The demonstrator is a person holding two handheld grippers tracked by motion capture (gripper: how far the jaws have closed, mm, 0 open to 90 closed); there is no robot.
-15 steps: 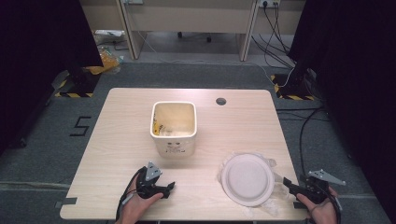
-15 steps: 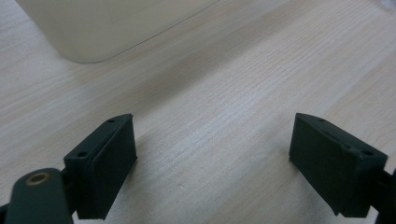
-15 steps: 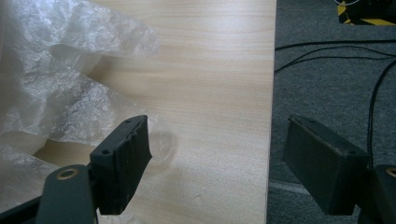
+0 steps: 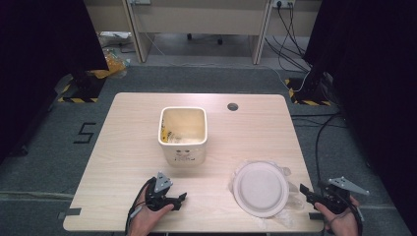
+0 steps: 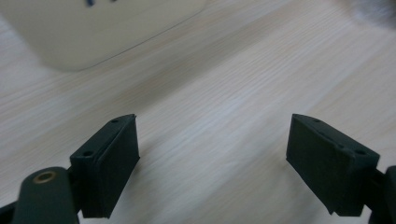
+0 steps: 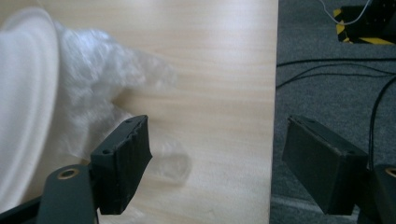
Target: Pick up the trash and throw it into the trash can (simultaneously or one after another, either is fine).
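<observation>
Plainly idle: left gripper (image 4: pixel 181 199) spread wide over bare table (image 4: pixel 128 142), right gripper (image 4: pixel 306 192) likewise wide, straddling the table edge. Risk of snagging the clear plastic wrap (image 6: pixel 100 88) under the paper plate (image 4: pixel 259 188) and dragging it off.

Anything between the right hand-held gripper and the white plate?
Nothing solid. The right hand-held gripper, jaws open, sits just off the table's right edge, beside the white plate. Only the crumpled clear plastic wrap lying under and beside the plate sits between them, close to the nearer jaw in the right gripper view.
</observation>
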